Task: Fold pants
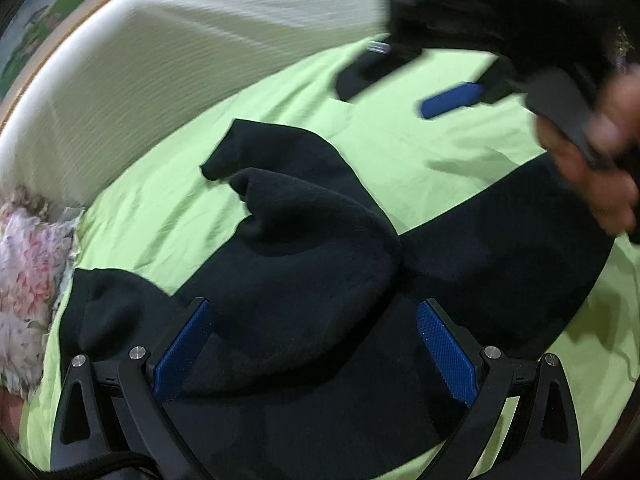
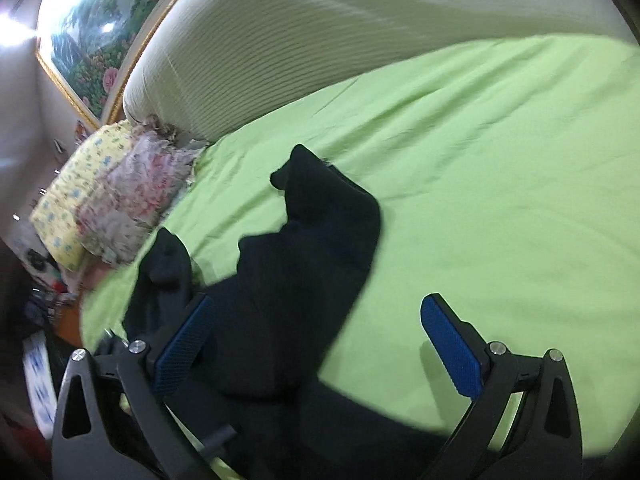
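Black pants (image 1: 304,280) lie crumpled on a light green bed sheet (image 1: 400,136), one leg bunched toward the headboard. My left gripper (image 1: 312,344) is open and empty, jaws wide apart just above the middle of the pants. My right gripper (image 2: 316,344) is open and empty above the pants' right edge (image 2: 304,280), its left pad over black fabric, its right pad over bare sheet (image 2: 500,160). In the left wrist view the right gripper (image 1: 452,100) shows blurred at the upper right, held by a hand (image 1: 596,168).
A white padded headboard (image 1: 192,56) runs along the far side of the bed. Floral pillows (image 2: 116,208) lie at the left end. A framed painting (image 2: 104,24) hangs above. Clutter (image 2: 40,320) sits beyond the bed's left edge.
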